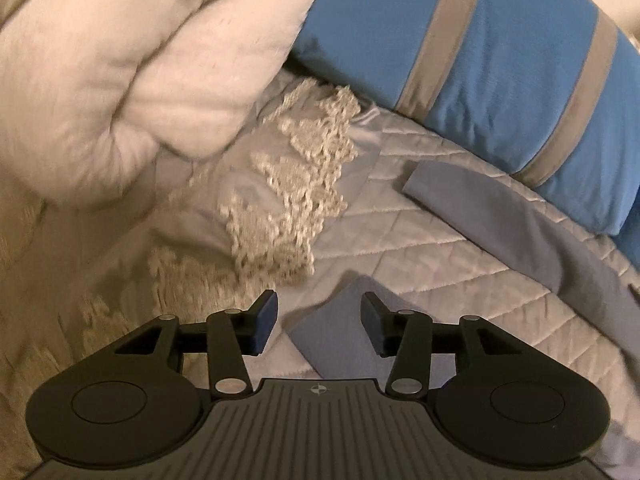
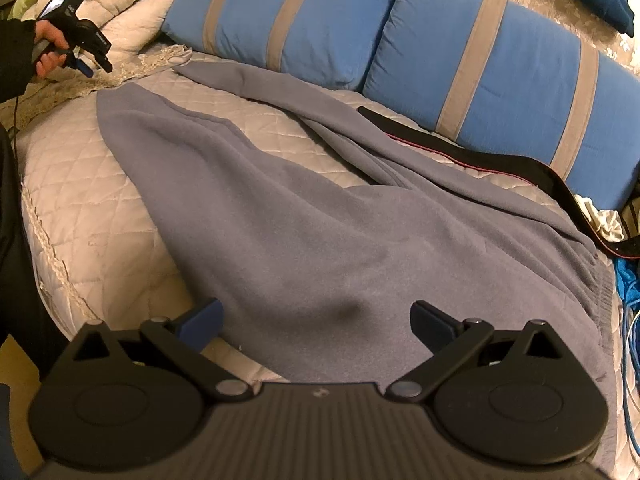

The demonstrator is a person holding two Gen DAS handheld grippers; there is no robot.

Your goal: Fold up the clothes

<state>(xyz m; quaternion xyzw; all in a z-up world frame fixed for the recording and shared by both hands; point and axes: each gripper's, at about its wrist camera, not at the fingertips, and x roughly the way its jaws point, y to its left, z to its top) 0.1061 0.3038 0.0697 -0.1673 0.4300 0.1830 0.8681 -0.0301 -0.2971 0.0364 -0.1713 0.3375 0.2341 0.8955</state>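
Note:
A grey-blue fleece garment [image 2: 300, 220] lies spread across the quilted bed cover [image 2: 92, 208], its two long ends reaching toward the far left. My right gripper [image 2: 318, 312] hovers open and wide over its near edge, with nothing pinched. In the left wrist view, one corner of the garment [image 1: 336, 320] lies on the bed under my left gripper [image 1: 319, 312]. Its jaws stand open and the pads are clear of the cloth. The other end [image 1: 500, 208] lies to the right. In the right wrist view, a hand holds the left gripper [image 2: 94, 67] at the far left.
Two blue pillows with grey stripes [image 2: 500, 80] line the back of the bed. A fluffy white quilt [image 1: 140, 80] and a lace trim [image 1: 288, 184] sit at the left. A black strap with a red edge [image 2: 480, 156] lies by the pillows, and blue cables [image 2: 628, 292] at the right.

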